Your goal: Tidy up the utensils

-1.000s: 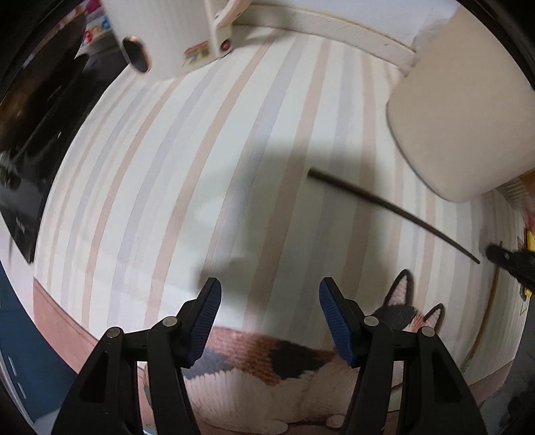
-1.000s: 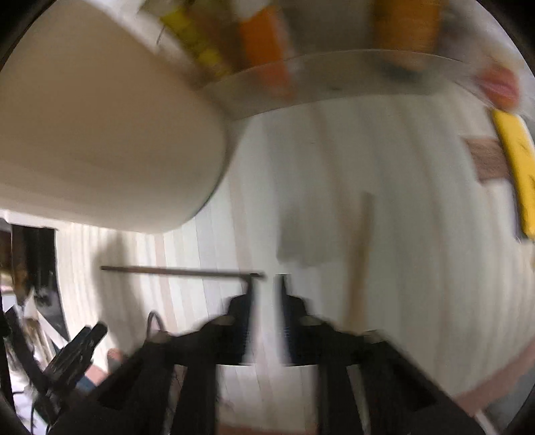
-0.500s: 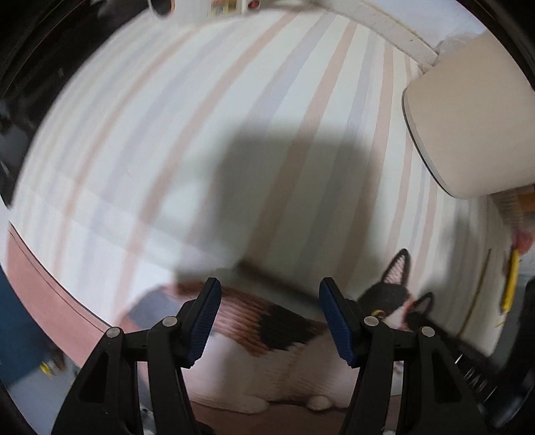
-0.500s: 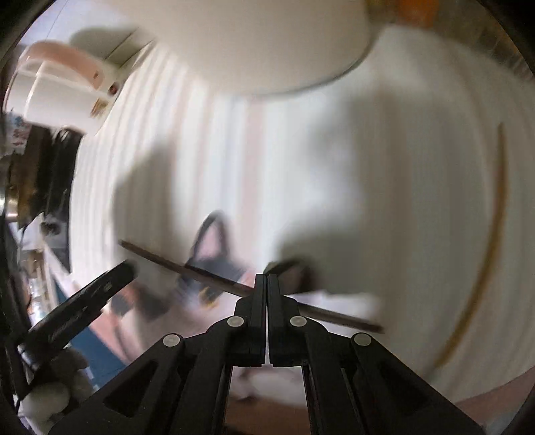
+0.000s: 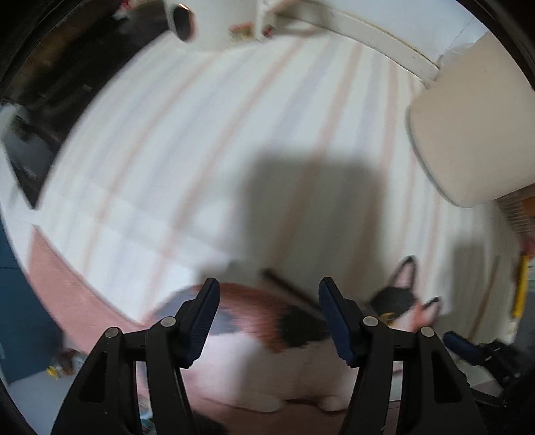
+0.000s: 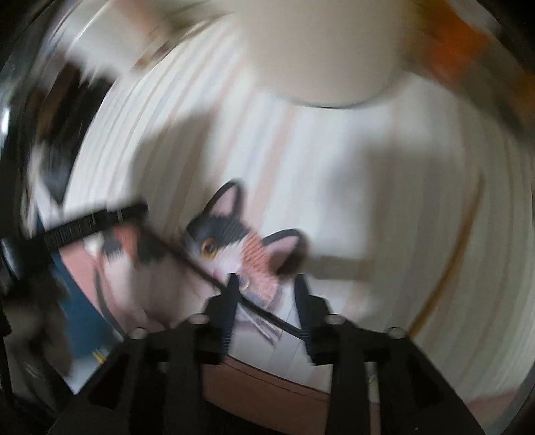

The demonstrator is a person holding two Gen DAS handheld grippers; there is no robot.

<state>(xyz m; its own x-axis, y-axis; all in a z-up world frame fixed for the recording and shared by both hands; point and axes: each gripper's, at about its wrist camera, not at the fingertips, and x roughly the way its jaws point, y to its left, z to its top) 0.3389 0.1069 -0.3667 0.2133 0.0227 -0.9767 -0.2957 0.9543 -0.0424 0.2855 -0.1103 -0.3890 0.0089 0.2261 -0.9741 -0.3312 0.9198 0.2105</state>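
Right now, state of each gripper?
Left gripper: open, holding nothing.
Right gripper: jaws just opened; dark chopstick lies between them, unpinched.

No text, number or brand can be read in either view; the white appliance (image 5: 230,20) at the top of the left view carries a small coloured sticker (image 5: 240,29), but it is too blurred to read; the right view is blurred all over.

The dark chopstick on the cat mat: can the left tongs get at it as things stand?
Probably yes. The dark chopstick lies just beyond the open left tongs, with nothing over it; the right tongs have just been opening around its other end.
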